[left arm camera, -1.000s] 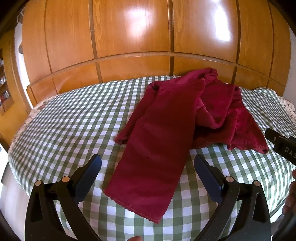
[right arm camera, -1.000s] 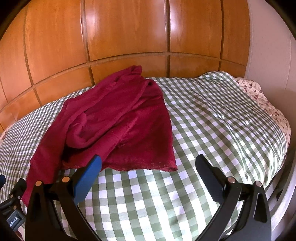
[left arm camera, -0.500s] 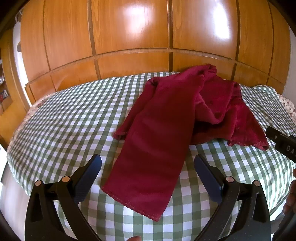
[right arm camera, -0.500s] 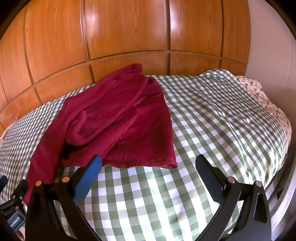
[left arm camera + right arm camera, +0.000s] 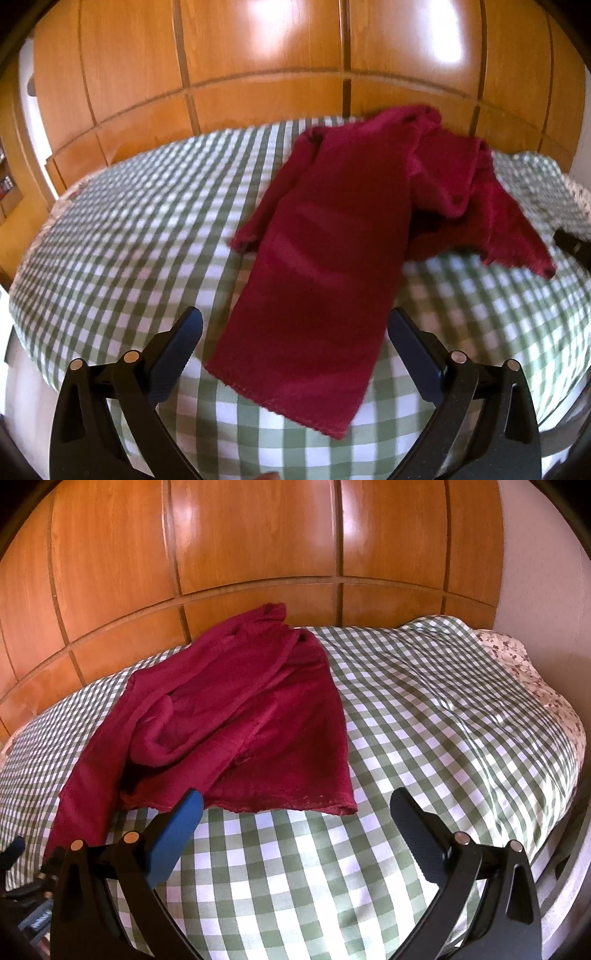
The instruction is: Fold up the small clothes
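A dark red knitted garment (image 5: 343,236) lies crumpled on the green-and-white checked bed (image 5: 122,236). One long part stretches toward the near edge and ends between my left fingers. My left gripper (image 5: 295,332) is open and empty, just above that near hem. In the right wrist view the garment (image 5: 236,723) lies to the left, its scalloped hem facing me. My right gripper (image 5: 295,812) is open and empty, just short of the hem's right corner. The right gripper's tip (image 5: 572,245) shows at the left view's right edge.
A wooden panelled wardrobe (image 5: 258,66) stands right behind the bed. A floral sheet (image 5: 524,672) shows at the bed's right end by a white wall (image 5: 546,583). The bed (image 5: 443,716) is bare check cloth right of the garment. The left gripper's body (image 5: 22,893) shows at lower left.
Both grippers have moved forward toward the garment, which now looks larger and nearer. The garment itself has not moved. Both jaws stay open.
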A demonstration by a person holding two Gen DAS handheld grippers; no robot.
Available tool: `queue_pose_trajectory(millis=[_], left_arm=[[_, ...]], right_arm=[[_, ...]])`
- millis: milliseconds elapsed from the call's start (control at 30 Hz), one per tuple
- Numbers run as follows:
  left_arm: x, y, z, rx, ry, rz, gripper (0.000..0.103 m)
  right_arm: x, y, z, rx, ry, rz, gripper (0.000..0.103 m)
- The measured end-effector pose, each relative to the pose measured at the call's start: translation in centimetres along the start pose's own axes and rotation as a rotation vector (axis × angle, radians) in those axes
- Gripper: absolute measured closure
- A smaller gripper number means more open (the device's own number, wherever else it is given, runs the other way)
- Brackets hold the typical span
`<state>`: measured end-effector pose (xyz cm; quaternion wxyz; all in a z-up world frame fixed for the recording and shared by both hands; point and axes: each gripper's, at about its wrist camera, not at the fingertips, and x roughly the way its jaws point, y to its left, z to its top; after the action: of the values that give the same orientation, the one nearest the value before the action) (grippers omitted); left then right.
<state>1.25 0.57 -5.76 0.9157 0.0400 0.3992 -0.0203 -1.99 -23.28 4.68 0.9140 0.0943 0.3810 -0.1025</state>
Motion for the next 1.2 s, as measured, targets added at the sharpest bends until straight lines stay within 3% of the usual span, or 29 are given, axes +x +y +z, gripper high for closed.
queue_pose_trajectory(millis=[67, 133, 167, 200, 233, 267, 300, 400, 500, 600, 700, 767, 800, 833, 867, 967, 1033, 1133, 1200], left_arm=[[0.9, 0.4, -0.5, 0.003, 0.030, 0.005, 0.008], [2.2, 1.0, -1.2, -0.006, 0.081, -0.017, 0.026], [2.4, 1.4, -1.4, -0.014, 0.080, -0.025, 0.027], [2.3, 1.8, -1.5, -0.028, 0.059, -0.041, 0.039], [2.3, 2.1, -1.4, -0.028, 0.053, -0.057, 0.061], [2.2, 2.4, -1.2, -0.032, 0.052, -0.078, 0.071], [2.0, 3.1, -0.9, -0.057, 0.052, -0.117, 0.091], [1.2, 4.8, 0.5, -0.119, 0.035, -0.196, 0.093], [-0.5, 7.6, 3.4, -0.178, -0.043, -0.230, 0.094], [-1.7, 10.4, 7.1, -0.225, -0.120, -0.237, 0.094], [-2.1, 13.6, 11.6, -0.267, -0.185, -0.217, 0.094], [-1.9, 15.8, 14.6, -0.306, -0.212, -0.198, 0.094], [-1.5, 16.7, 15.9, -0.325, -0.220, -0.185, 0.094], [-1.0, 18.2, 17.8, -0.352, -0.227, -0.156, 0.094], [-0.6, 19.4, 19.4, -0.373, -0.235, -0.127, 0.094], [0.9, 22.8, 23.3, -0.417, -0.235, -0.022, 0.095], [2.5, 25.0, 25.6, -0.446, -0.214, 0.061, 0.095], [5.7, 27.8, 28.2, -0.493, -0.161, 0.192, 0.095], [7.7, 29.1, 28.9, -0.538, -0.117, 0.239, 0.093]], right_arm=[[0.3, 0.0, 0.1, -0.004, -0.001, 0.016, 0.002], [0.7, 0.0, 0.2, -0.012, 0.004, 0.041, 0.003], [1.0, 0.1, 0.3, -0.014, 0.012, 0.056, 0.003], [1.1, 0.2, 0.4, -0.015, 0.018, 0.070, 0.008], [1.4, 0.3, 0.6, -0.021, 0.027, 0.087, 0.015], [1.7, 0.5, 0.8, -0.030, 0.035, 0.102, 0.019], [1.8, 0.7, 0.8, -0.036, 0.040, 0.115, 0.024], [2.5, 1.9, 1.6, -0.069, 0.056, 0.185, 0.036], [3.2, 4.2, 2.7, -0.149, 0.051, 0.267, 0.039], [5.2, 7.4, 3.7, -0.229, 0.075, 0.341, 0.039], [8.2, 10.3, 4.3, -0.300, 0.111, 0.336, 0.040], [10.5, 11.8, 4.6, -0.325, 0.162, 0.335, 0.062], [11.7, 12.3, 4.8, -0.333, 0.206, 0.344, 0.086], [12.0, 12.7, 5.2, -0.341, 0.233, 0.356, 0.095], [11.5, 12.7, 5.6, -0.356, 0.209, 0.366, 0.095], [9.4, 10.4, 8.3, -0.337, 0.120, 0.378, 0.095], [8.1, 6.0, 11.6, -0.253, 0.045, 0.330, 0.096], [7.6, -1.6, 16.2, -0.127, -0.034, 0.177, 0.096], [8.4, -7.7, 19.1, -0.023, -0.057, 0.029, 0.096]])
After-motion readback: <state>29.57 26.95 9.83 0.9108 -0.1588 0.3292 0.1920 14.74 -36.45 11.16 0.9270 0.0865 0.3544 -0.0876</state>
